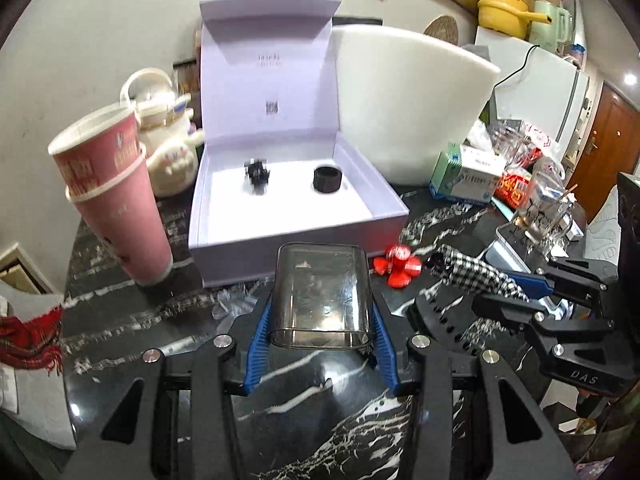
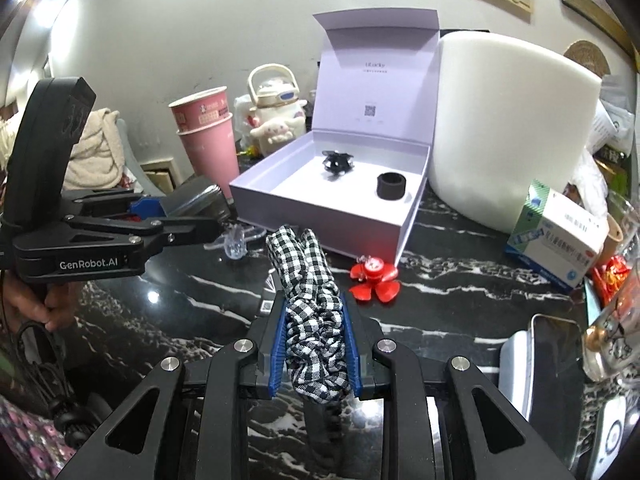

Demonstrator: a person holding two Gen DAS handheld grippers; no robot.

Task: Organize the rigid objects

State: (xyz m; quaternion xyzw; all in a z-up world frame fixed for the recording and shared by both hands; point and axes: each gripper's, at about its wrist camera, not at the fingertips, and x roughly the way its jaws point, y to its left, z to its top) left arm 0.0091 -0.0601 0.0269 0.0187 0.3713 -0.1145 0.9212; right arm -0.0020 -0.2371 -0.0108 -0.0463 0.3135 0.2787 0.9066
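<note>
Holding smoky clear case [image 1: 320, 300] clamped in my left gripper [image 1: 320, 322], long axis pointing straight at open box [image 1: 298, 232] ahead; right gripper [image 2: 316, 344] clenched on checked scrunchie [image 2: 310, 300], box ahead-right

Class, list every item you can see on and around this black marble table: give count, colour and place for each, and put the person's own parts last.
Gift box: 1, lilac, lid open, table centre.
Flower-shaped clip: 1, black, inside box, left.
Ring: 1, black, inside box, right.
Red flower clip: 1, red, on table by the box's front corner.
Paper cups: 2 stacked, pink, left of box.
Teapot figure: 1, cream, behind cups.
Foam block: 1, white, right of box.
Medicine carton: 1, white-green, far right.
Clear case: 1, smoky transparent, in left gripper.
Checked scrunchie: 1, black-white, in right gripper.
Hand: 1, holding the left gripper's handle.
</note>
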